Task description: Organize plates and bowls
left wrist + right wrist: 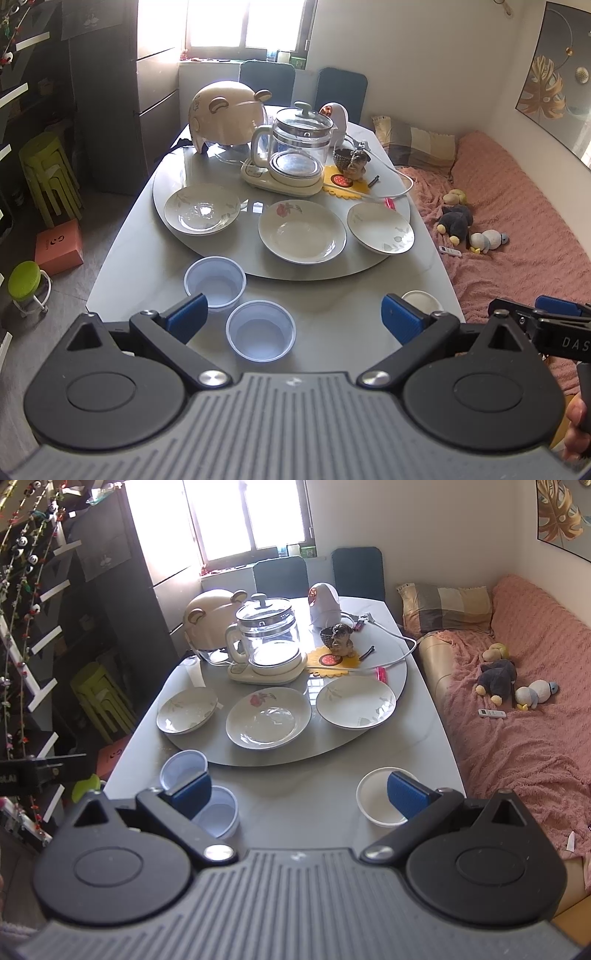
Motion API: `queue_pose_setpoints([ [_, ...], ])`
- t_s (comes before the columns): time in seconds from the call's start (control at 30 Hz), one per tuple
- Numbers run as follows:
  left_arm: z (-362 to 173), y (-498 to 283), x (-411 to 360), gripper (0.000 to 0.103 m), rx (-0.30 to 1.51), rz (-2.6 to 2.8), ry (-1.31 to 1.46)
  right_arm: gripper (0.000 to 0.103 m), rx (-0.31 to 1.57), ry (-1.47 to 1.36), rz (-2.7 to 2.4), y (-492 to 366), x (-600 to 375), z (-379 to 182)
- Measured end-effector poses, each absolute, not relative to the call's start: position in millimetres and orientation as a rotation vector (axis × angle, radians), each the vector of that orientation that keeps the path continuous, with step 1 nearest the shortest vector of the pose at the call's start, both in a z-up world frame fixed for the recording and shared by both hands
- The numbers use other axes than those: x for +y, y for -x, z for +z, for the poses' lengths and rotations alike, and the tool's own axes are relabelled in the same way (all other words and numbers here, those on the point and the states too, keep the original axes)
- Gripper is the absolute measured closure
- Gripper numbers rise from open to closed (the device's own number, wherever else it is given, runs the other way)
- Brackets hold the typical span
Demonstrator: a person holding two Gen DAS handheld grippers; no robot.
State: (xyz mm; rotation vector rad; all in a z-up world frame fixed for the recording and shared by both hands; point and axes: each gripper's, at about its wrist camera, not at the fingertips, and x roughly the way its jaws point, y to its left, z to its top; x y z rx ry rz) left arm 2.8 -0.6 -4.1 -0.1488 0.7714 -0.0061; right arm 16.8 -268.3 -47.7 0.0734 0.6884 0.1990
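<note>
Left gripper [293,319]: jaws wide apart, holding nothing, above the near table edge.
Right gripper [299,794]: jaws spread wide, empty; also seen at the right edge of the left wrist view, hand on its handle.
Near plastic bowl [260,330]: clear bluish, upright, between the left gripper's fingers in view, on the table.
Far plastic bowl [215,281]: same kind, just beside the near one, partly behind the left blue pad [186,317].
White bowl [376,797]: on the table near the right edge, partly hidden behind the right gripper's right pad.
Table [332,295]: grey, glossy.
Turntable [177,243]: round grey disc on the table, beyond the plastic bowls.
Left plate [202,213]: leaf pattern, on the turntable's near left.
Middle plate [302,231]: pink flower pattern, near edge of the turntable, apart from the others.
Right plate [380,228]: leaf pattern, near right of the turntable.
Glass kettle [295,147]: on a cream base, behind the plates.
Bear-eared cover [225,114]: cream dome, left of the kettle.
Yellow mat [345,184]: holds a small figurine, right of the kettle.
White cable: runs across the turntable's right side.
Chairs [267,75]: two dark ones at the far end.
Sofa [517,229]: pink throw, plush toys and a remote on it, right of the table.
Green stools [48,173]: stacked, left on the floor.
</note>
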Motion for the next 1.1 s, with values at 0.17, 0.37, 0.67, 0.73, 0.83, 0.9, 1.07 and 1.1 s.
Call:
queue_pose_setpoints([
  [0.17, -4.5, -3.7, -1.5, 0.001, 0.771, -0.009, 0.144, 0.0, 0.681, -0.063, 0.2, -14.2, -267.7, -47.9],
  [0.37, -4.3, -3.6, -3.9, 0.001, 0.773, -0.008, 0.143, 0.0, 0.691, -0.08, 0.196, -15.0, -270.8, -48.2],
  [0.67, -5.8, -7.3, -7.1, 0.001, 0.779, -0.021, 0.136, 0.0, 0.693, -0.084, 0.192, -16.0, -273.2, -47.2],
  [0.73, -6.5, -7.8, -6.9, 0.001, 0.779, -0.025, 0.135, 0.0, 0.691, -0.082, 0.192, -15.8, -273.3, -47.4],
  [0.83, -8.8, -9.8, -6.6, 0.001, 0.785, -0.028, 0.137, 0.0, 0.692, -0.083, 0.192, -15.6, -273.5, -47.6],
  [0.9, -8.5, -10.1, -6.7, 0.001, 0.784, -0.031, 0.136, 0.0, 0.694, -0.085, 0.19, -15.3, -274.0, -47.8],
  [1.07, -12.4, -10.6, -3.5, 0.001, 0.78, -0.048, 0.136, 0.0, 0.708, -0.101, 0.172, -14.5, -274.2, -50.4],
  [1.1, -13.4, -10.7, -2.8, 0.001, 0.782, -0.054, 0.135, 0.0, 0.71, -0.115, 0.168, -16.1, -272.5, -51.0],
])
